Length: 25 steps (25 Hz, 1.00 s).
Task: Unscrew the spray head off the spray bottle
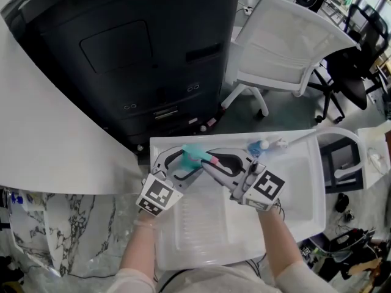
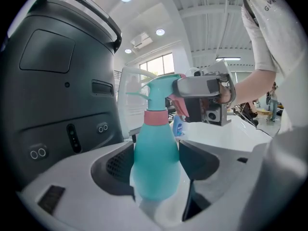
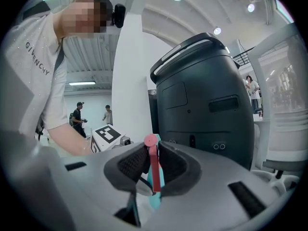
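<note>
Over the white tray [image 1: 299, 182]: two grippers meet at one spray bottle [image 2: 155, 153], close to the tray's far edge.
Spray bottle: it is teal with a fat round body, and it stands straight up in the left gripper view.
Neck: a pink ring [image 2: 156, 117] goes around it.
Spray head [image 2: 159, 85]: it is teal too, and it sits on top of the pink ring, not off yet.
Bottom of the bottle: it is hidden, so I cannot tell if it rests on the tray.
Left gripper [image 1: 190, 159]: its jaws are wide apart and hug the fat body of the bottle. One pad touches each side.
Right gripper [image 3: 153, 165]: it comes in from the other side, and its jaws are squeezed nearly together on the spray head. The thin pink trigger [image 3: 154, 170] is pinched between the pads, with teal plastic just behind it.
Marker cubes: the left cube [image 1: 157, 195] and the right cube [image 1: 264, 187] sit on the grippers, nearer to the person than the bottle is.
Arms: the left arm [image 1: 137, 249] and the right arm [image 1: 281, 237] reach in from the bottom of the head view.
Small blue bottle [image 1: 257, 146]: it is in the tray, just beside the right gripper.
Big dark machine [image 1: 134, 54]: it stands behind the tray.
White chair [image 1: 287, 47]: it is past the tray, to the right of the machine.
Black chair [image 1: 351, 72]: it is next to the white chair.
</note>
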Tool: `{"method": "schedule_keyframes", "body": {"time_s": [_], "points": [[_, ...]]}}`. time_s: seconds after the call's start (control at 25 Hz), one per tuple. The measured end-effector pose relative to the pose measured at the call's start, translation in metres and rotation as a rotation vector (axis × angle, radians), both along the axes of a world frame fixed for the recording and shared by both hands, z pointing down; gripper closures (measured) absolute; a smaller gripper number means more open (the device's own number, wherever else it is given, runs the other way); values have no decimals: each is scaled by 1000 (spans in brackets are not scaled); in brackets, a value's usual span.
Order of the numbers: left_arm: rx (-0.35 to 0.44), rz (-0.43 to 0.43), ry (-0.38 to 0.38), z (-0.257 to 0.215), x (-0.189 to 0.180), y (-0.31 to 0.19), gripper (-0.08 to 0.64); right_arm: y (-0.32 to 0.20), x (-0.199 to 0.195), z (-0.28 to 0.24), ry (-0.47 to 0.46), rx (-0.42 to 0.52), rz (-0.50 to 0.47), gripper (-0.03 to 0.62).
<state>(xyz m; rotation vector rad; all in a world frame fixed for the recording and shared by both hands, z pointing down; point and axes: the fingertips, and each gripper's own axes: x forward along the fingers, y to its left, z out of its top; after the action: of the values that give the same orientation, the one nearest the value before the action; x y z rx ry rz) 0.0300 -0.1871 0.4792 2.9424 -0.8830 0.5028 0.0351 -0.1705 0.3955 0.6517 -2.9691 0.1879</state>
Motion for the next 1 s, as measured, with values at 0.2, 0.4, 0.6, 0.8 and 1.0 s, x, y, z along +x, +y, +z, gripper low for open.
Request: {"method": "schedule_keyframes", "body": {"time_s": [0.2, 0.4, 0.6, 0.8, 1.0], "points": [[-31, 143, -14, 0, 2, 7, 265, 3, 1, -1, -21, -15, -37, 518], [-48, 196, -19, -1, 3, 10, 265, 1, 3, -1, -31, -53, -83, 517], [-35, 61, 2, -1, 1, 3, 265, -2, 30, -13, -72, -5, 159, 394], [-23, -5, 15, 0, -2, 1, 265, 25, 29, -22, -162, -40, 163, 486], [-27, -10, 17, 1, -3, 2, 265, 23, 7, -9, -130, -74, 156, 433]]}}
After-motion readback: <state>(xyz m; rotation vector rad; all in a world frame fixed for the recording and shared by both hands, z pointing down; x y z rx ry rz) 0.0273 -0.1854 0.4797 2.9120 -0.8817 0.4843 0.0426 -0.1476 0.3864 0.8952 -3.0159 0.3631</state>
